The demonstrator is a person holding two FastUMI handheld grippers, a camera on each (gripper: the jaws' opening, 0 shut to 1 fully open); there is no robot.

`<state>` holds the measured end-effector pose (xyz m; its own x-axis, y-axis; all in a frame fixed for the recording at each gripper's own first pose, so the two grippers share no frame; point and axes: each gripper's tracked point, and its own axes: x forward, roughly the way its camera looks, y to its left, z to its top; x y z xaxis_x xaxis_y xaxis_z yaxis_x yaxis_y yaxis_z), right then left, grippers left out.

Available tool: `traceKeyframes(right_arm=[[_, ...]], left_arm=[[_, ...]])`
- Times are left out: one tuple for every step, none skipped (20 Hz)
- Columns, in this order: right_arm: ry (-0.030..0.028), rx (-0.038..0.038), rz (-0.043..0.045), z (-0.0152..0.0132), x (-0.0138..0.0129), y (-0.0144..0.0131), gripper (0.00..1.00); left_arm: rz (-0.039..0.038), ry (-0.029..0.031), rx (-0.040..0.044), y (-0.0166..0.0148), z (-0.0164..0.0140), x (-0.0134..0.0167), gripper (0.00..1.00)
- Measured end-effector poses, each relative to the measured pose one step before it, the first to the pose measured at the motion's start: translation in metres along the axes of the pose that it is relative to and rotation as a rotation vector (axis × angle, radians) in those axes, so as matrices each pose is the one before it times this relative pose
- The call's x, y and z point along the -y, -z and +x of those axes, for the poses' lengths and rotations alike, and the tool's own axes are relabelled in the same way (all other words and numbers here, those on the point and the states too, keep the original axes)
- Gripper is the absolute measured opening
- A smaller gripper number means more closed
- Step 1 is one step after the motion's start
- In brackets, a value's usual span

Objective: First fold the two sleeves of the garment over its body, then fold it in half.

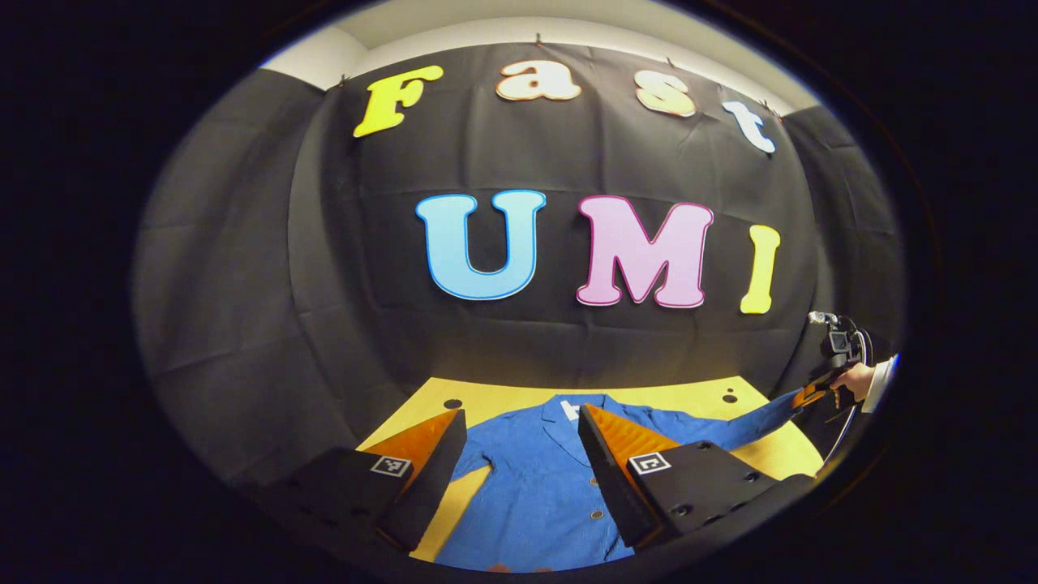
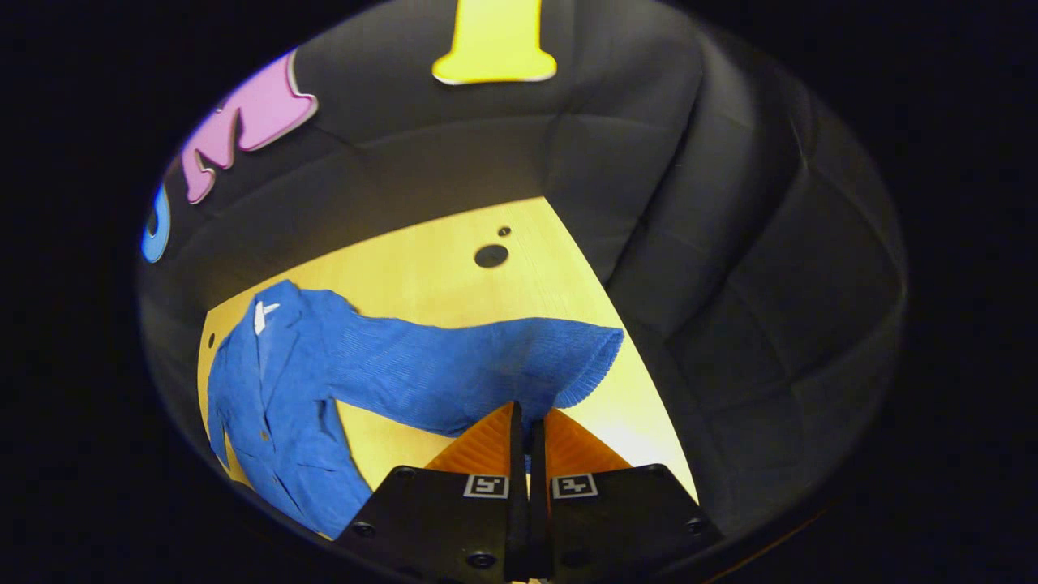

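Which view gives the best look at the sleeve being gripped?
The right gripper view: the sleeve lies stretched over the table, its cuff edge pinched in the right gripper. The left gripper view shows that sleeve small, far off.

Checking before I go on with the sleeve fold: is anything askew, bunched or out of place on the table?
Nothing stands out. The blue garment lies flat, front up, on the yellow table. Its one sleeve is stretched out sideways, pinched near the cuff in the right gripper. The left gripper hangs open over the body.
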<state>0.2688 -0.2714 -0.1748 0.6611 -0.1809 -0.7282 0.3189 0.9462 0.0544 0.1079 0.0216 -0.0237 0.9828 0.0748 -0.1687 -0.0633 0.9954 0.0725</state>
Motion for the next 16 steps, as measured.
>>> traceKeyframes(right_arm=[[-0.00406,0.02086,-0.03042,-0.0183,-0.01037,-0.00758,0.04],[-0.00678,0.0305,-0.02211,-0.01691,-0.01465,-0.01183,0.05],[-0.00892,0.03199,-0.01405,-0.01536,-0.01824,-0.01496,0.05],[-0.00969,0.03112,-0.00833,-0.01531,-0.01837,-0.01689,0.04],[-0.01793,0.03586,-0.01706,-0.01713,-0.02649,-0.01741,0.05],[-0.01099,0.02246,-0.02311,-0.00974,-0.01767,-0.01127,0.05],[-0.01349,0.02098,-0.02719,-0.00907,-0.01846,-0.01048,0.05],[-0.01841,0.02505,-0.02249,-0.00686,-0.02195,-0.01228,0.05],[-0.02648,0.02665,-0.01922,-0.00446,-0.02409,-0.01311,0.05],[-0.0235,0.01626,-0.01466,-0.00186,-0.0247,-0.01051,0.04],[-0.01935,0.00682,-0.02029,0.00111,-0.02178,-0.00652,0.04],[-0.01702,0.01253,-0.0258,0.00431,-0.02175,-0.00621,0.04],[-0.02785,0.01034,-0.02045,0.00949,-0.02741,-0.00618,0.05],[-0.03738,0.00326,0.00074,0.00703,-0.02864,-0.00448,0.04],[-0.04038,-0.00069,0.00774,0.01119,-0.03229,-0.00217,0.04],[-0.04198,0.00264,0.00732,0.01284,-0.03073,-0.00159,0.04]], left_arm=[[-0.00065,0.00167,0.01158,-0.00004,-0.00354,-0.00997,0.8],[-0.00013,0.00214,0.00921,-0.00111,-0.00266,-0.0094,0.8],[-0.00595,-0.0001,0.00559,0.00062,-0.00327,-0.00988,0.8],[-0.01285,0.00333,0.007,-0.00013,-0.00326,-0.00973,0.8],[-0.01962,0.00508,0.00965,-0.00085,-0.00311,-0.01101,0.8],[-0.00848,-0.00393,0.0044,0.00105,-0.00225,-0.00961,0.8],[-0.00291,-0.01085,0.0025,0.00022,-0.00241,-0.01125,0.8],[-0.00049,-0.01531,0.00225,0.00236,-0.00331,-0.0115,0.8],[-0.00042,-0.01477,0.00556,-0.0004,-0.00308,-0.01116,0.8],[-0.0046,-0.00861,0.00471,0.00103,-0.00327,-0.00728,0.8],[-0.00942,-0.00445,0.00088,0.00132,-0.0039,-0.00796,0.8],[-0.01085,-0.00837,-0.00635,0.00433,-0.00221,-0.00788,0.8],[-0.01102,-0.00953,-0.01004,0.00368,-0.00231,-0.00843,0.8],[-0.00946,-0.01191,-0.00983,0.00293,-0.00116,-0.00668,0.8],[-0.00632,-0.0209,-0.00462,0.00154,-0.00262,-0.00911,0.8],[-0.00303,-0.01699,0.01071,-0.00167,-0.00402,-0.00912,0.8]])
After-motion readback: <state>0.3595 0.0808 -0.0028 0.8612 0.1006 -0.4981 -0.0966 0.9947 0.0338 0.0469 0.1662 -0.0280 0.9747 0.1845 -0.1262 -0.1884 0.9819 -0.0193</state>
